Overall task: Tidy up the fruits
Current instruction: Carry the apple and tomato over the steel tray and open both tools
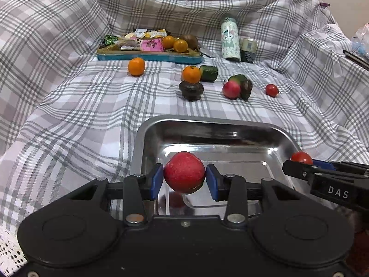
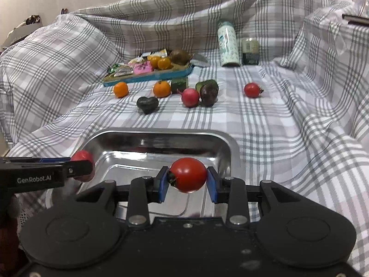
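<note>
We see left gripper [image 1: 185,178], blue pads clamped on round matte red apple [image 1: 184,172], over near left part of shiny rectangular steel tray [image 1: 150,138]. Right gripper [image 2: 187,181] clamped on smooth glossy tomato [image 2: 188,174] over tray's right side. Far off on soft plaid cloth [image 1: 69,115]: two dimpled oranges [image 1: 136,66], loose second tomato [image 1: 272,90].

Soft, even indoor light, shadows faint. White glare spots on shiny rectangular steel tray [image 1: 147,138], strongest right of centre. Fisheye bends grey-checked cloth [image 2: 299,127] at frame edges. Slight blur, corners dark.
</note>
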### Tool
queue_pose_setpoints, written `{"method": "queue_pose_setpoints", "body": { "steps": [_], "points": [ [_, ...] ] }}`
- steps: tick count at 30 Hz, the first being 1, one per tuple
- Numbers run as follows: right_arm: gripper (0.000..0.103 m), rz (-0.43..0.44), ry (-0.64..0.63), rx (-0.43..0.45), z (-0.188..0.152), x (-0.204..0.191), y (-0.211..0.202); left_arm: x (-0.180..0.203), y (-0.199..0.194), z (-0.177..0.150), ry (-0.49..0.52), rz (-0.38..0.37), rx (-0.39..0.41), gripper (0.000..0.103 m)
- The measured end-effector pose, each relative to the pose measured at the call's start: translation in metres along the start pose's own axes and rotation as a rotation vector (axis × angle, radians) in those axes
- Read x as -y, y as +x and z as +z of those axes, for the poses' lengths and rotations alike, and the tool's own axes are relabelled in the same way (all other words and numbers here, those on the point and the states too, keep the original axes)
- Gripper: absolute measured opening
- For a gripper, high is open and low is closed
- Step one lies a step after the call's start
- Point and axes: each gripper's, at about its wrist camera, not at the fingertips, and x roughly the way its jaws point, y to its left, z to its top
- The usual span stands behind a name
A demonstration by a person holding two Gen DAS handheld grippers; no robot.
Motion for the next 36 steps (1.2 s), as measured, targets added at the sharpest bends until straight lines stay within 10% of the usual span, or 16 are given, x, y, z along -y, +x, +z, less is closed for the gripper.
{"method": "queue_pose_setpoints", "body": {
  "steps": [36],
  "points": [
    [0.037, -0.001, 0.001, -0.05, -0.002, 0.0, 0.012, -0.005, -0.001, -0.002, -0.033, -0.001, 0.006, 0.047]
  ]
}}
